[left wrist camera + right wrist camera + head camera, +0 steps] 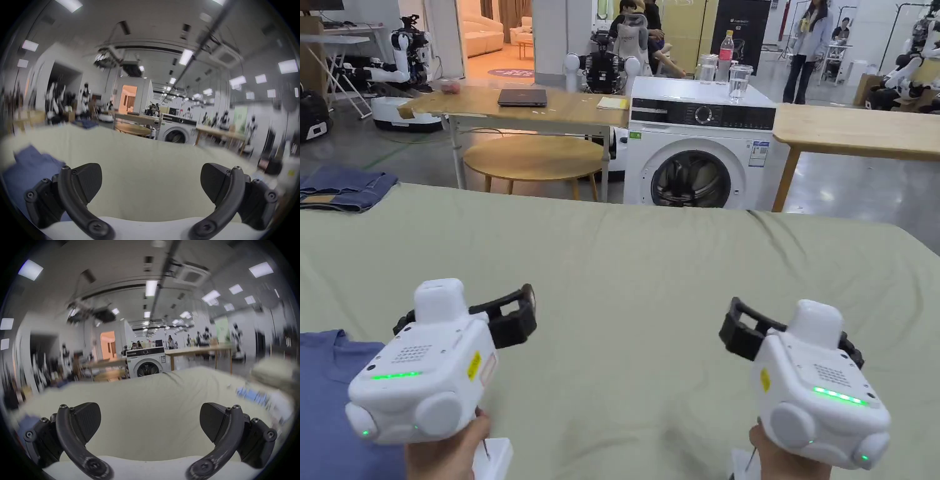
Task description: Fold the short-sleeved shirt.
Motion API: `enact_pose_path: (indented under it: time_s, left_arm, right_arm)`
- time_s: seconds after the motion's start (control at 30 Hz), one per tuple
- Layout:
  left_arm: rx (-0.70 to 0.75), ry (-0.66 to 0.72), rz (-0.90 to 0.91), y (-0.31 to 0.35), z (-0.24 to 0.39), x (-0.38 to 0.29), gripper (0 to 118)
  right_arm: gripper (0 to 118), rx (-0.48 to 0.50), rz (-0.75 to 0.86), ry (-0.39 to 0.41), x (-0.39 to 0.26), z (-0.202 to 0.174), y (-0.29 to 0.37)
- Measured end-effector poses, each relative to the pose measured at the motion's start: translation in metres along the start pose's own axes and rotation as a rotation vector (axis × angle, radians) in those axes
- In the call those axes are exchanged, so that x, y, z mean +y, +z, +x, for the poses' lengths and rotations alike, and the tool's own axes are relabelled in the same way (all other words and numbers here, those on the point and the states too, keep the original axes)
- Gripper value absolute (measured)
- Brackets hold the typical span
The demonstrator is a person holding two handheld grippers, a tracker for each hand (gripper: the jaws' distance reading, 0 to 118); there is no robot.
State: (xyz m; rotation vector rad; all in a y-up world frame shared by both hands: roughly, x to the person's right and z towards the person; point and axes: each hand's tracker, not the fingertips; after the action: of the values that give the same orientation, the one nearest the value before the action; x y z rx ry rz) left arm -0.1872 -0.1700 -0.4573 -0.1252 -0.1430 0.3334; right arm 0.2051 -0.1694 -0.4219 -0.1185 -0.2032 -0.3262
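A blue shirt (pixel 325 400) lies at the near left corner of the pale green table cover (pixel 625 262), partly cut off by the picture's edge; in the left gripper view the shirt (pixel 30 168) sits to the left of the jaws. My left gripper (pixel 515 315) hovers above the cover just right of the shirt, open and holding nothing. In its own view the left gripper (pixel 151 181) has jaws spread wide over bare cloth. My right gripper (pixel 740 328) hangs over the cover's right half, open as well; the right gripper (pixel 150 421) holds nothing.
Folded denim (pixel 344 187) rests at the cover's far left edge. Beyond the table stand a washing machine (pixel 700 150), a round wooden table (pixel 534 159) and long wooden tables (pixel 856 131). A person (pixel 809 47) stands far back. Something blue and white (pixel 254 395) lies at the right.
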Motion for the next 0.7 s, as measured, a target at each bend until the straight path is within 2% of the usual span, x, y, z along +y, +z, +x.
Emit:
enact_pose_path:
  time_s: [0.03, 0.07, 0.1, 0.13, 0.2, 0.33, 0.37, 0.43, 0.47, 0.53, 0.57, 0.63, 0.7]
  left_arm:
    - [-0.016, 0.114, -0.001, 0.001, -0.005, 0.004, 118]
    - [0.000, 0.175, 0.003, 0.002, -0.010, 0.006, 118]
    - [0.025, 0.166, 0.017, 0.002, -0.009, 0.006, 118]
    - [0.040, 0.102, 0.023, 0.003, -0.003, 0.007, 118]
    - [0.068, -0.257, 0.012, 0.003, 0.018, 0.010, 118]
    - [0.096, -1.090, 0.039, 0.000, 0.064, -0.011, 118]
    - [0.114, -1.278, 0.062, -0.001, 0.069, -0.019, 118]
    - [0.115, -1.577, 0.090, 0.000, 0.075, -0.032, 118]
    - [0.111, -1.689, 0.109, -0.001, 0.076, -0.038, 118]
    - [0.120, -1.818, 0.149, -0.001, 0.076, -0.046, 118]
    - [0.108, -1.826, 0.165, 0.009, 0.082, -0.041, 118]
    - [0.102, -1.724, 0.158, 0.012, 0.087, -0.035, 118]
    - [0.104, -1.505, 0.128, 0.009, 0.085, -0.020, 118]
  right_arm:
    - [118, 0.002, -0.001, -0.105, 0.004, 0.007, 0.000]
    - [118, -0.004, -0.004, -0.170, 0.007, 0.011, 0.000]
    - [118, -0.010, -0.004, -0.179, 0.010, 0.012, -0.001]
    - [118, -0.010, 0.004, -0.134, 0.011, 0.013, -0.004]
    - [118, -0.017, 0.063, 0.161, 0.015, -0.003, -0.005]
    - [118, -0.024, 0.239, 1.055, -0.004, -0.047, -0.004]
    - [118, -0.041, 0.287, 1.255, -0.013, -0.052, -0.005]
    - [118, -0.079, 0.380, 1.547, -0.029, -0.054, -0.008]
    - [118, -0.080, 0.419, 1.664, -0.035, -0.052, -0.010]
    - [118, -0.079, 0.481, 1.806, -0.046, -0.048, -0.013]
    - [118, -0.076, 0.485, 1.846, -0.050, -0.047, -0.013]
    - [118, -0.082, 0.474, 1.818, -0.054, -0.044, -0.014]
    - [118, -0.077, 0.416, 1.714, -0.055, -0.045, -0.012]
